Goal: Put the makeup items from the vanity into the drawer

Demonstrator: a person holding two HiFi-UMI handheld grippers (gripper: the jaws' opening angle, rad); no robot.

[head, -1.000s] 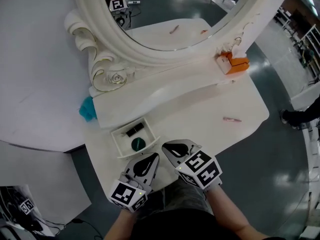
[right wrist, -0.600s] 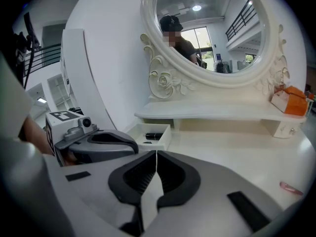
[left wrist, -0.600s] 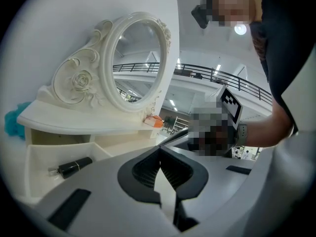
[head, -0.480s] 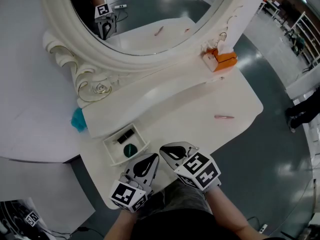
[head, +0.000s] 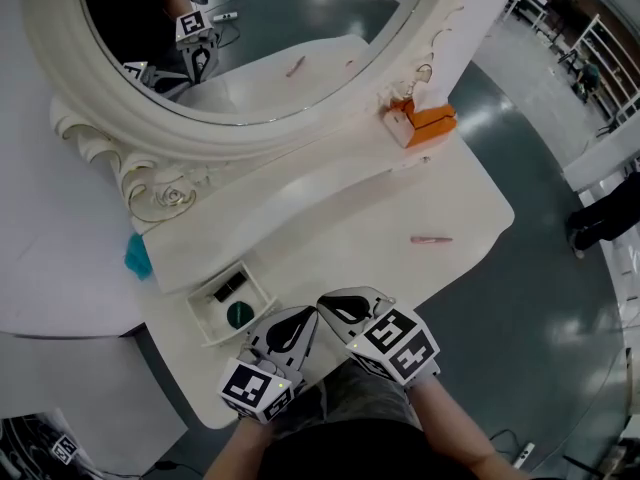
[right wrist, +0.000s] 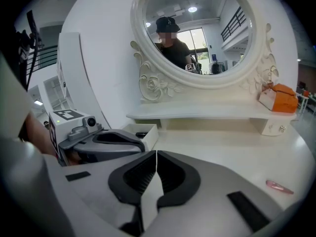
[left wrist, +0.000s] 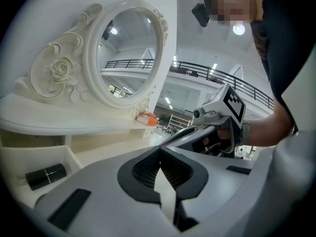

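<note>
White vanity (head: 400,193): pink stick (head: 431,239) flat, long axis left-right; left tongs (head: 306,314), right tongs (head: 328,302) closed, empty.

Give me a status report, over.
Left gripper, right gripper shut, empty. Pink makeup stick loose on vanity; drawer open, black tube and round teal item inside. Nothing blocking.

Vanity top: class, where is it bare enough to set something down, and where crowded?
Bare: the wide middle of the vanity top, between raised shelf, open drawer and pink stick. Crowded: the drawer, holding a black tube and teal disc; the shelf's right end, with the orange box.
</note>
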